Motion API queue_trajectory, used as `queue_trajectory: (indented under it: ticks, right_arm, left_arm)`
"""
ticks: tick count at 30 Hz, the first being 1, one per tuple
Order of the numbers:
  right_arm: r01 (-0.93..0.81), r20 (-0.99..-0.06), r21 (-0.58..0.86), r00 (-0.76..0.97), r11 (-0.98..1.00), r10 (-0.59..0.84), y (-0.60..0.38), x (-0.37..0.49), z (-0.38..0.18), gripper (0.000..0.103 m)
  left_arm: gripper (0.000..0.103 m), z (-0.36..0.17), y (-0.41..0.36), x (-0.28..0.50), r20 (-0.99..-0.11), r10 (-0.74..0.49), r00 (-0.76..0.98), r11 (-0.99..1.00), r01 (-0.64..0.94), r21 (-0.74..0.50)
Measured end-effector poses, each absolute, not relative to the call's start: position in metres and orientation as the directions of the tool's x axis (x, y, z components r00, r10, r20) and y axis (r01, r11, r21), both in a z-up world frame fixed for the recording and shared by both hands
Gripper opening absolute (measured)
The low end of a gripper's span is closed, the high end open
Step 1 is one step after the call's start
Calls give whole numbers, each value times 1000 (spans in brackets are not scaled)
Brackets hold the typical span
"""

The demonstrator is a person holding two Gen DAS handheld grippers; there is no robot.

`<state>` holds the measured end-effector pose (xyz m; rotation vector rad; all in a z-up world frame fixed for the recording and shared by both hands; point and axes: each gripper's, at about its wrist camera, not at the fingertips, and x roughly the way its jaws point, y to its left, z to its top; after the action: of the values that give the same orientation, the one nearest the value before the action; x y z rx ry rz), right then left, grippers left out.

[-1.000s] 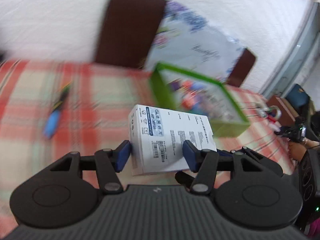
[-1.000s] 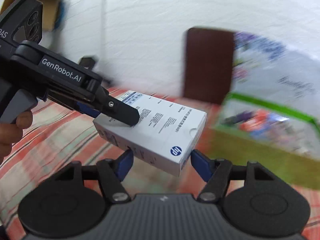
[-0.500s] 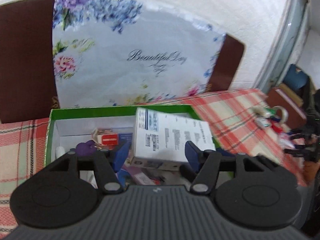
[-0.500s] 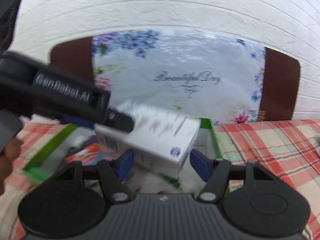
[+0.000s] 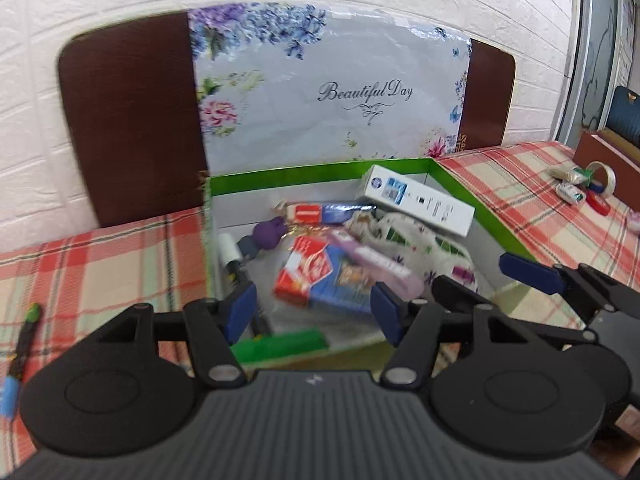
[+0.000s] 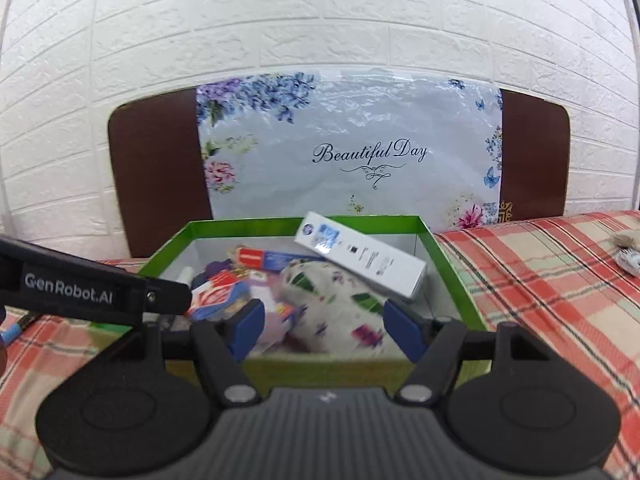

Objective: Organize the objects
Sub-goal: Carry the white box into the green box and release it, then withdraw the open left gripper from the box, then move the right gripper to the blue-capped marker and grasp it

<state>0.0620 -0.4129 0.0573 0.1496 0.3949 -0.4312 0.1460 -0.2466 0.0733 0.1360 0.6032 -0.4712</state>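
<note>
"Beautiful Day" is read in cursive on the floral panel (image 6: 352, 152) propped against the white brick wall, and "GenRobot.AI" is printed in white on the left claw's finger as seen from the right wrist view. The white carton (image 6: 360, 260) — long, narrow, with a round blue logo and a blue picture at one end and fine print too small to read along its side — is seen lying tilted inside the green box (image 6: 448, 272), in the far right corner, one end propped near the back rim and the rest resting on a flower-printed white pouch (image 6: 340, 308). A red-and-blue toothpaste carton (image 5: 316, 276), a lilac tube (image 5: 376, 260) and a purple figure (image 5: 270, 234) are also held in the box. The left claw (image 5: 312, 310) has just been opening and is released, nothing between its blue pads; the right claw (image 6: 324, 328) is likewise parted and empty. The box is set on a red plaid bench (image 6: 540, 280); a pen (image 5: 20, 344) is left at its left edge.
</note>
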Motion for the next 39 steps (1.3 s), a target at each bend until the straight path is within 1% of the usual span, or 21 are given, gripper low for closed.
queue_trajectory:
  ticks: [2,5,9,15,17,20,24,29,36,39]
  right_arm:
    - [436,-405,81,836,896,-370,-396,50,55,69]
    - [429,-442,100,828,898,-347,-373,40,46,69]
    - [411,-527,130,799,902,-288,-348,38,28,69]
    - [360,-624,105,750,927,-220,-311,55,8,69]
    - [349,-623,71,747,934,-231,-297,60,7,75]
    - [309,-625,53,752,950,-210,-278,66,8,75]
    - [265,-623,31,759,964,-189,-252,77,9,74]
    - [198,-621,5,769,980,-153,-222,93,10,73]
    - [116,-631,10,771,993,-83,-188,118,11,73]
    - [90,-634,8,771,996,-65,-175,128,10,75]
  left_arm:
    - [69,73,-234,131,-568,-369,735,895,447,-3]
    - [70,68,-214,115,-575,-340,744,908,418,3]
    - [70,51,-189,105,-623,-258,738,927,370,55]
    - [70,23,-139,103,-688,-171,706,961,274,42]
    - [70,16,-125,102,-696,-146,703,968,247,47]
    - [70,8,-103,104,-702,-113,703,976,209,52]
    - [71,1,-68,106,-705,-84,704,989,147,29]
    - [72,-1,-35,106,-684,-46,728,995,95,35]
    - [74,-4,2,113,-657,2,754,998,42,51]
    - [79,-4,16,118,-649,23,761,998,15,53]
